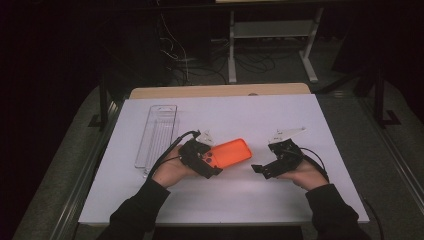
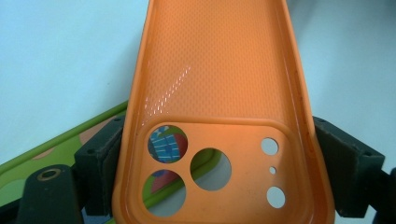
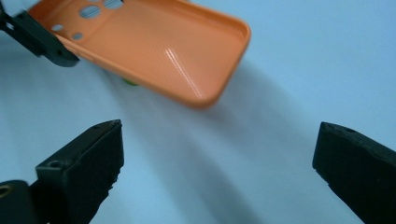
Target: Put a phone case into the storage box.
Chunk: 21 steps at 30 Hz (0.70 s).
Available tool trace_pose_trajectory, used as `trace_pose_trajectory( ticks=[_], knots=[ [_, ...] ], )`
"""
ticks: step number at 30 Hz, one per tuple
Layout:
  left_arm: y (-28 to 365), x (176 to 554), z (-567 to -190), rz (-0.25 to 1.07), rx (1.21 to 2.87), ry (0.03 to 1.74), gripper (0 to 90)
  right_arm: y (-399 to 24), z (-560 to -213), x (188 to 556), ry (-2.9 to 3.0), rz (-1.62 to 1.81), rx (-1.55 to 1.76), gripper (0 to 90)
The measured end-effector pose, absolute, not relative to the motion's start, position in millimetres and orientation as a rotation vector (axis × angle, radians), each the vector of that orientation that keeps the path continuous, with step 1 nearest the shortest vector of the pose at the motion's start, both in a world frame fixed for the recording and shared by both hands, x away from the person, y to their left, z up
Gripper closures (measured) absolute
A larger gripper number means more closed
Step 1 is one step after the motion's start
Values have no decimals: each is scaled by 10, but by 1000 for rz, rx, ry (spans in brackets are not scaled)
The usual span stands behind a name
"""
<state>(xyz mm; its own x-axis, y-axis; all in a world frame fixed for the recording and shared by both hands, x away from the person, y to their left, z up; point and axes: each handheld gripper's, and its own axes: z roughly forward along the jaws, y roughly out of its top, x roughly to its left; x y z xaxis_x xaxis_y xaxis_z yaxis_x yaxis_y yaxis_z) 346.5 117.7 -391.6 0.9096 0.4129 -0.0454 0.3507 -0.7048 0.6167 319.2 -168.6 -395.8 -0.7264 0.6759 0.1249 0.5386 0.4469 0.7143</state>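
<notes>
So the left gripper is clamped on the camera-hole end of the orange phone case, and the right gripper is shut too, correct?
Not quite. The left gripper does clamp the orange phone case at its camera-hole end, but the right gripper is open: the right gripper view shows its jaws wide apart with nothing between them, short of the case.

Phone case (image 2: 219,70) orange w/ fine dotted texture inside, centre frame. Under it, lower left, a green-edged card (image 2: 70,140) w/ peach + blue/red bits. Surface (image 1: 240,115) white. Grippers (image 3: 210,158) black. Tray (image 1: 157,132) clear, upper left. Sleeves (image 1: 135,210) black.
</notes>
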Motion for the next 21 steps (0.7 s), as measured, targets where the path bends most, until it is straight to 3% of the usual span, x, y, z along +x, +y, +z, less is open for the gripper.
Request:
trace_pose_trajectory(
  ticks=[11,21],
  knots=[
    [1229,3498,-3884,116,2401,567,154,-1637,-4133,3135,2422,1249,1158,14],
    [1210,3481,-3897,106,2390,581,155,-1534,-4161,3118,2418,1130,1061,18]
  ],
)
